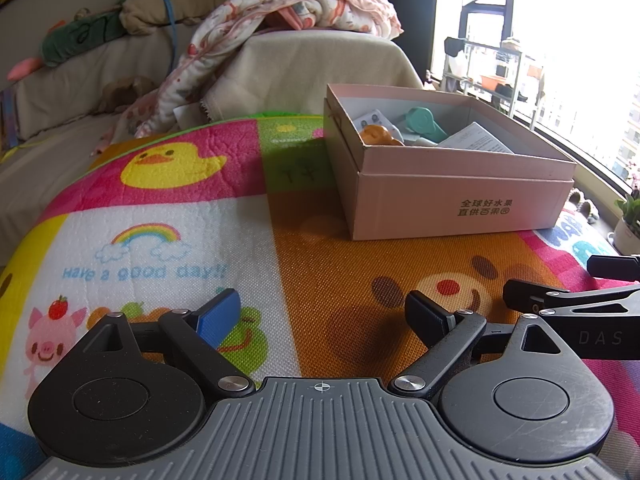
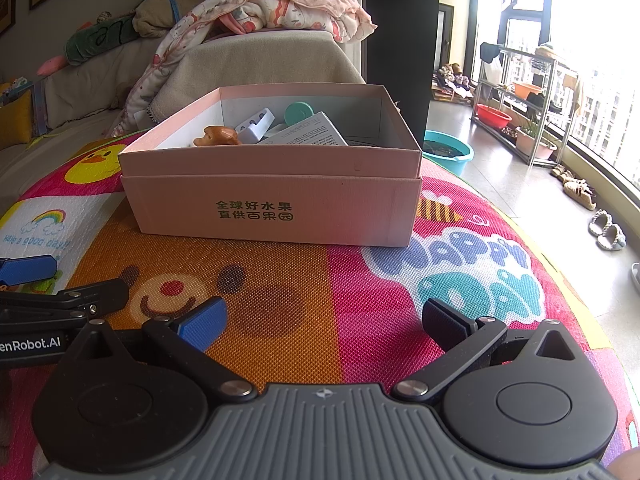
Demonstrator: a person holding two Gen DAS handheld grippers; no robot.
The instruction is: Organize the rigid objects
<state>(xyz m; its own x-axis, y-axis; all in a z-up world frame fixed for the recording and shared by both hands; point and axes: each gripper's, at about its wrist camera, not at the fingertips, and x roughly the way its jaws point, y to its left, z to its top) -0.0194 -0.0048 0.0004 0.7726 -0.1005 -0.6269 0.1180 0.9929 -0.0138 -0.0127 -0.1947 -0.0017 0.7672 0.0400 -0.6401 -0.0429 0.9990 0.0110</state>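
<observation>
A big play mat (image 1: 168, 240) with bright pictures covers the floor. It has a yellow duck, a rainbow and a smiling bear face on it. Far behind the mat is a sofa (image 1: 304, 68) under a pale cover, with a pink and white blanket (image 1: 312, 0) lying over its top. A green plush toy (image 1: 80, 38) lies on the sofa, far to the left.

A pink cardboard box (image 2: 276, 196) stands on the mat, with its lid off and dark letters printed on its near side. In the right wrist view it sits straight ahead in the middle. In the left wrist view it is far and to the right. Inside the box are small hard things close together: a white booklet (image 2: 308, 132), a teal round thing (image 2: 298, 112), a white plastic piece (image 2: 254, 124) and a brown toy (image 2: 218, 136) at the near left.

The left gripper (image 1: 320, 314) is low over the mat, near the bear face. Its fingers are wide apart and hold nothing. One pad is blue and one is black. The right gripper (image 2: 324, 326) is just beside it on the right, also low over the mat. Its fingers are wide apart too, with nothing between them. Both grippers are well apart from the box.

On the far right, past the mat, are a blue basin (image 2: 448, 152) and a metal shelf (image 2: 528, 112) by the window.
</observation>
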